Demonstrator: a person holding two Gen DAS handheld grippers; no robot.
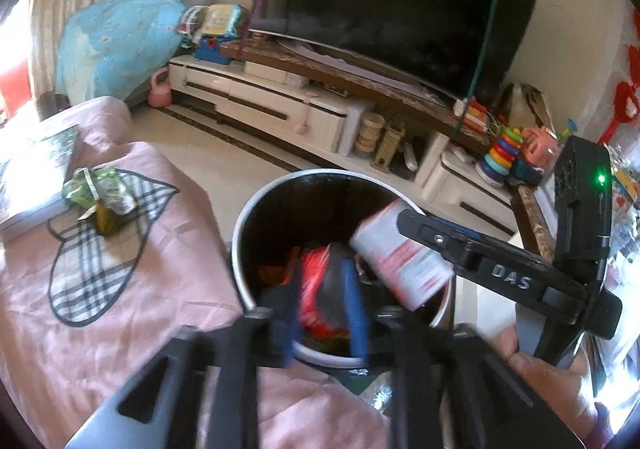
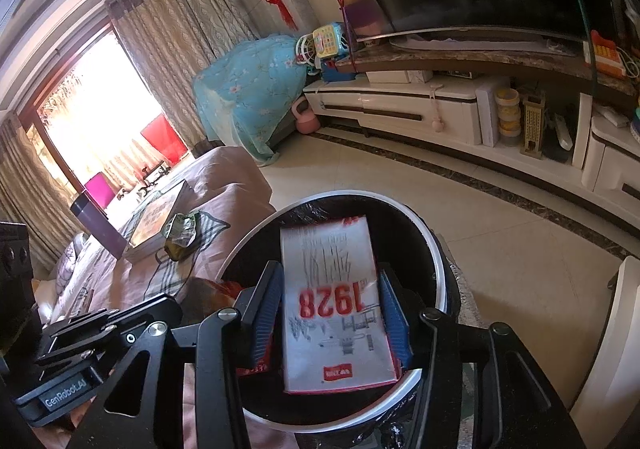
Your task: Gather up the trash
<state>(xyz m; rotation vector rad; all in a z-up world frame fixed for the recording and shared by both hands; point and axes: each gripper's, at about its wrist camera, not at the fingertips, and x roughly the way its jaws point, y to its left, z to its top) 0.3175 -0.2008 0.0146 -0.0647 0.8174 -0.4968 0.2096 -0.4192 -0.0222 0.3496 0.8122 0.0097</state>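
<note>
A black trash bin with a white rim (image 1: 240, 233) (image 2: 248, 245) stands beside the pink-covered surface. My left gripper (image 1: 324, 313) hangs over it, its blue pads apart, and a red wrapper (image 1: 316, 281) lies between and below them, blurred. The white carton marked 1928 (image 2: 332, 289) (image 1: 400, 261) sits tilted over the bin's mouth. It lies between the pads of my right gripper (image 2: 332, 313), which stand slightly wider than the carton. One right finger (image 1: 424, 229) shows against the carton. A crumpled green wrapper (image 1: 100, 193) (image 2: 182, 233) lies on the pink cloth.
A book (image 1: 36, 177) (image 2: 156, 221) lies next to the green wrapper. A white TV cabinet (image 1: 280, 105) with a large television (image 1: 400, 1) lines the far wall, with toys (image 1: 504, 153) at its right end. Tiled floor (image 2: 480, 233) lies beyond the bin. A hand (image 1: 540, 369) holds the right gripper.
</note>
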